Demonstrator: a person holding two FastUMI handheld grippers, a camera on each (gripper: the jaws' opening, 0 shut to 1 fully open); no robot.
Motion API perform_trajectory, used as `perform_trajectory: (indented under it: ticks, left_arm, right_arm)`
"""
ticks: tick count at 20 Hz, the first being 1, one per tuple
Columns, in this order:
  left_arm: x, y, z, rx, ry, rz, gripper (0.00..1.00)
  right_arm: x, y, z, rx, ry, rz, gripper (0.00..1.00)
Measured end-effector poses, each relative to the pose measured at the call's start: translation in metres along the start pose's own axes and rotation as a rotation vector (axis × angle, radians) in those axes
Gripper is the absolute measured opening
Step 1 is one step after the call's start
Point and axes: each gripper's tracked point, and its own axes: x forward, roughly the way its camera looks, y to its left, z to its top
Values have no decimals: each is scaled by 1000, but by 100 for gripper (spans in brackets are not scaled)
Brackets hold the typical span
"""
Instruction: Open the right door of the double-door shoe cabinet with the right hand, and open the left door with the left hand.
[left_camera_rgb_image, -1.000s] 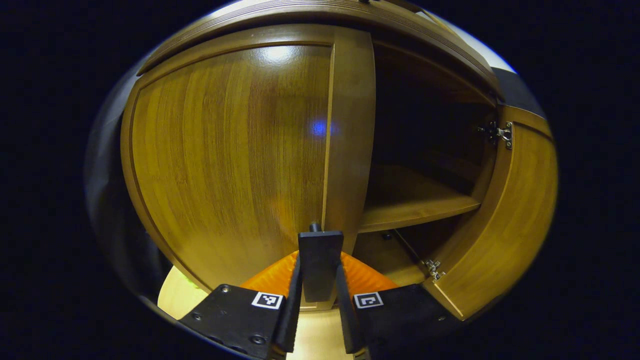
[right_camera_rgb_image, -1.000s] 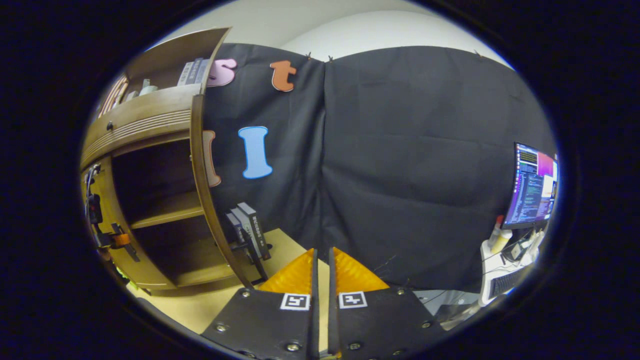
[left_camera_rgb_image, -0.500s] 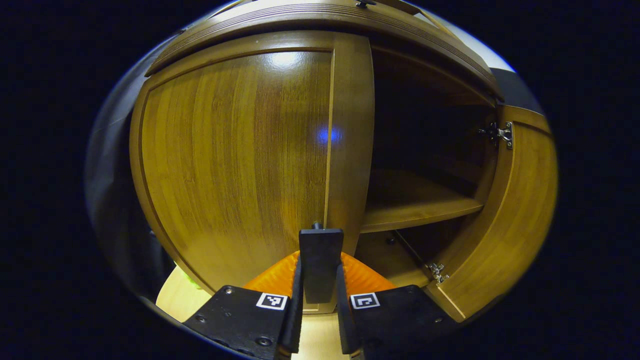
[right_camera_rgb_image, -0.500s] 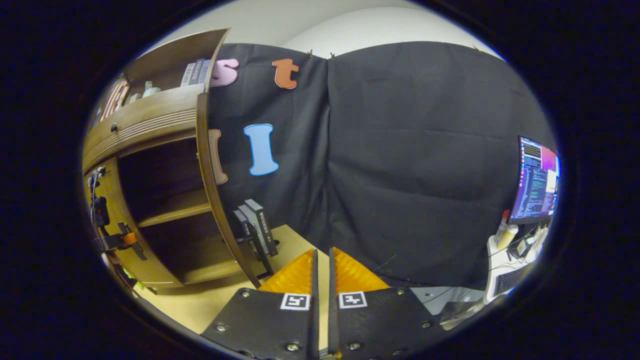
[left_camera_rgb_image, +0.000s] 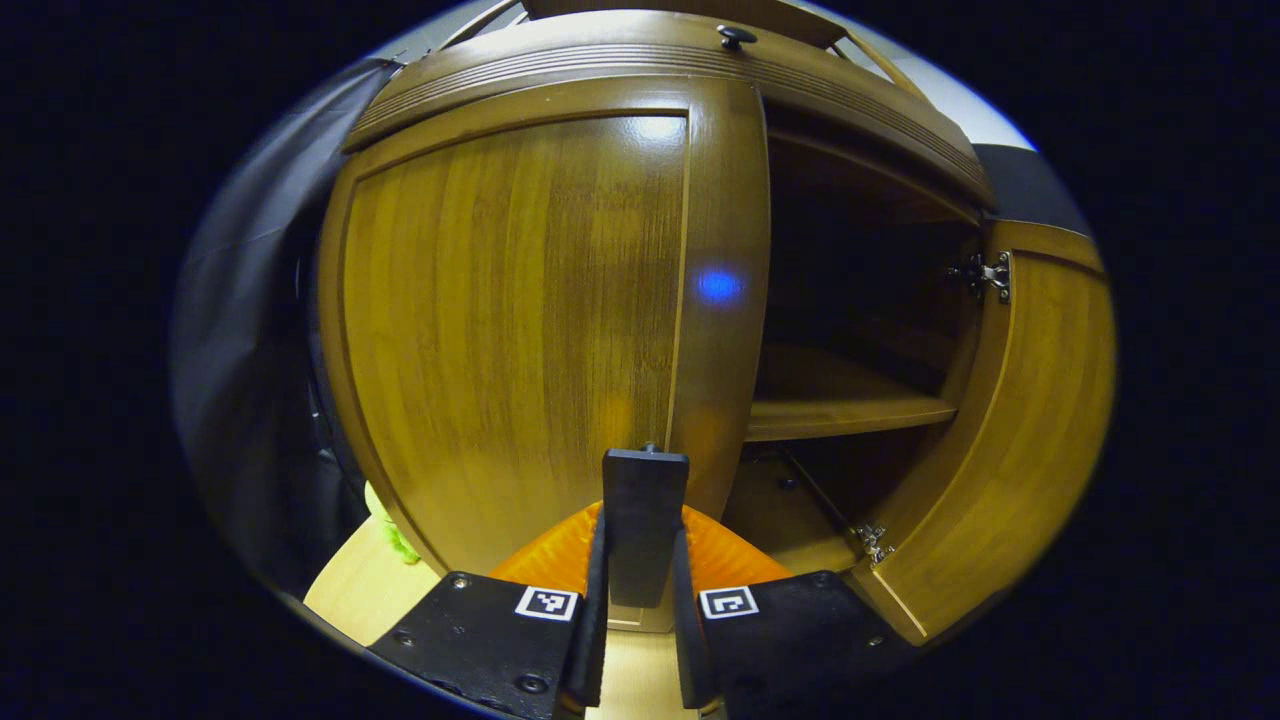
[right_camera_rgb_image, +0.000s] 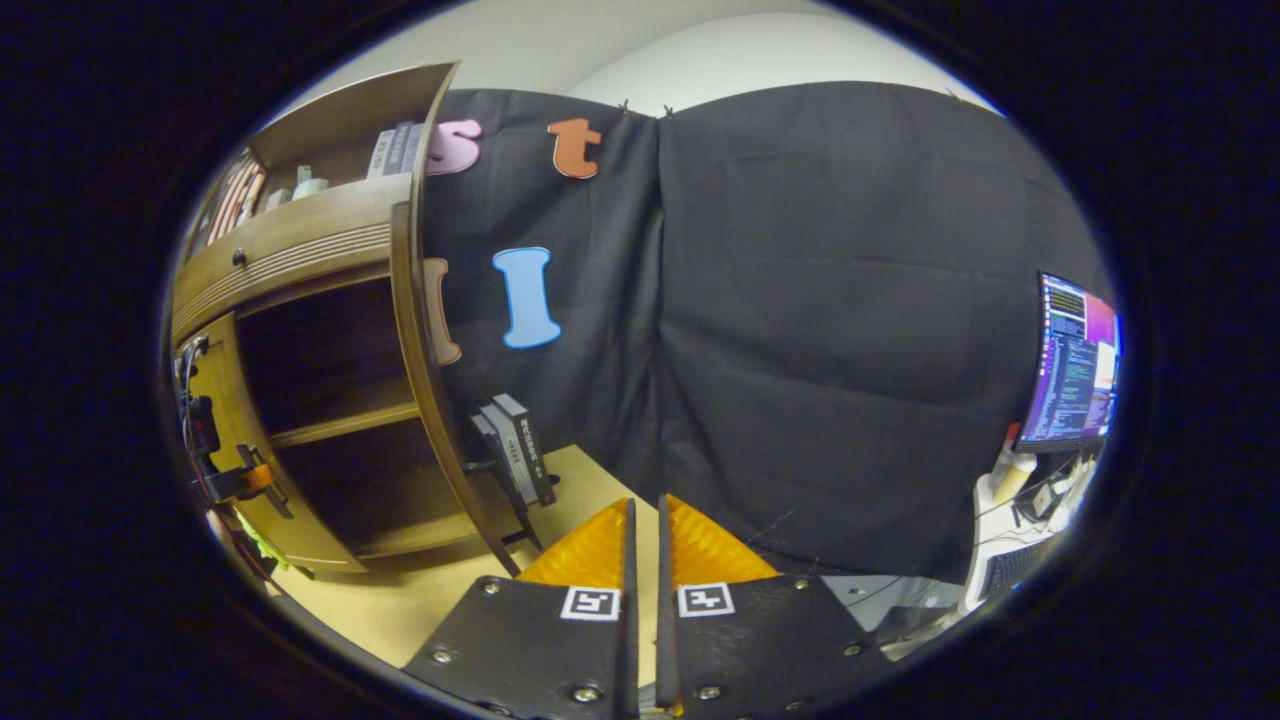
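Observation:
The wooden shoe cabinet (left_camera_rgb_image: 660, 60) stands close in the left gripper view. Its left door (left_camera_rgb_image: 520, 320) is slightly ajar, with its thick free edge turned toward me. My left gripper (left_camera_rgb_image: 640, 540) is shut on that door's black slab handle (left_camera_rgb_image: 644, 500). The right door (left_camera_rgb_image: 1030, 430) is swung wide open, showing a shelf (left_camera_rgb_image: 850, 410) and a dark interior. In the right gripper view my right gripper (right_camera_rgb_image: 642, 520) is shut on nothing, well away from the open right door (right_camera_rgb_image: 425, 370) and its dark handle (right_camera_rgb_image: 515, 450). The left gripper (right_camera_rgb_image: 225, 480) shows small at the left door.
The cabinet stands on a pale wooden surface (right_camera_rgb_image: 400, 610). Books and small items (right_camera_rgb_image: 300, 180) sit on top of it. Black cloth (right_camera_rgb_image: 800, 330) hangs behind. A lit monitor (right_camera_rgb_image: 1070, 365) and desk clutter (right_camera_rgb_image: 1010, 500) are at the far right. Something green (left_camera_rgb_image: 385, 525) lies by the cabinet's left foot.
The left door has swung a little further out with my left gripper on its handle, and more black cloth shows at its hinge side. The right gripper has hardly moved.

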Motion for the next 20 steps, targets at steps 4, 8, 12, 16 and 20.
perform_trajectory:
  ticks: [4, 8, 12, 16, 20]
  left_arm:
    - [-23, 9, -4, -1, -9, 19, 30]
    - [-37, 16, -7, -23, -3, 32, 31]
    - [-55, 26, -10, -37, -19, 64, 30]
    - [-68, 34, -12, -55, -29, 71, 28]
    - [-79, 43, -14, -67, -31, 79, 28]
  right_arm:
    - [2, 9, -5, -10, 16, 48, 7]
    - [7, 22, -6, -24, 25, 105, 7]
    - [12, 32, -6, -44, 32, 151, 7]
    - [16, 45, -7, -55, 42, 190, 7]
    - [20, 66, -8, -70, 49, 243, 7]
